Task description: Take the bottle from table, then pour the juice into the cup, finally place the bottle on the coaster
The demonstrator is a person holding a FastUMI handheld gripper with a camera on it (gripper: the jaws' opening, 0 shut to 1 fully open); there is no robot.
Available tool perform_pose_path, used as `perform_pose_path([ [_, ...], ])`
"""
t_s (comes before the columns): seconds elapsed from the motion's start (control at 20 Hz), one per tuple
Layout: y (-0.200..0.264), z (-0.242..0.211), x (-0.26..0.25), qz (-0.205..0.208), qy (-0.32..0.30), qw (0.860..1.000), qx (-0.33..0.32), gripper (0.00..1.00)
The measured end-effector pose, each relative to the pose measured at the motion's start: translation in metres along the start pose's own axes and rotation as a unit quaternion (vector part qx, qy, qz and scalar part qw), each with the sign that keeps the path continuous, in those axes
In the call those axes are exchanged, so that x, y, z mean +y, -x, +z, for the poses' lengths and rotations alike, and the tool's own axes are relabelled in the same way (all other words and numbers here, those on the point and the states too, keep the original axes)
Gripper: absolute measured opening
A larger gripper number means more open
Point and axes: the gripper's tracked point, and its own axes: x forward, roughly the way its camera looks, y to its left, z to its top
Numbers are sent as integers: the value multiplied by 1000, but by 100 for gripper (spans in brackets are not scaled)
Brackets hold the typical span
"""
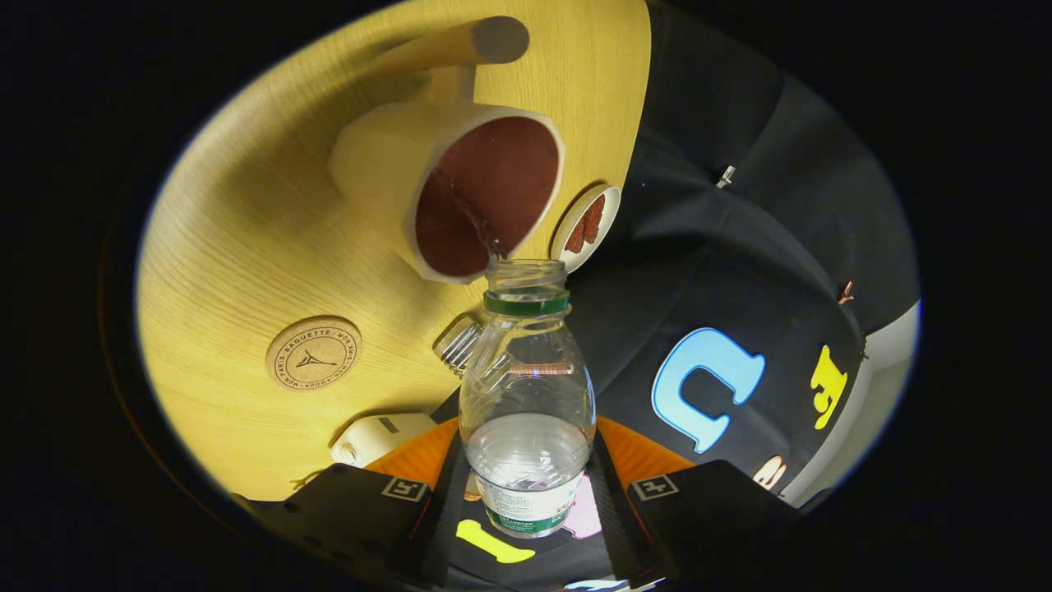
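Now gripper [526, 501] clamps bottle [527, 395], tipped over cup [460, 189]; coaster [313, 353], small dish [585, 227], metal clip [459, 345] lie nearby on table [246, 214].

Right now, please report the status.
Tool shut on bottle, tilted, pouring into cup. Coaster free beside cup. Nothing in the way.

One bottle [527, 395], one cup [460, 193], one coaster [313, 353], one small dish [586, 228]
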Motion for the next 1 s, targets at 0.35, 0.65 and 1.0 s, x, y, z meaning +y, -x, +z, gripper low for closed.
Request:
perform_pose_path([
  [0.35, 0, 11, -13, -14, 47, 999, -21, 74],
  [0.65, 5, 15, -16, -11, 74, 997, -25, 74],
  [1.0, 3, 11, -14, -2, 69, 998, -15, 74],
])
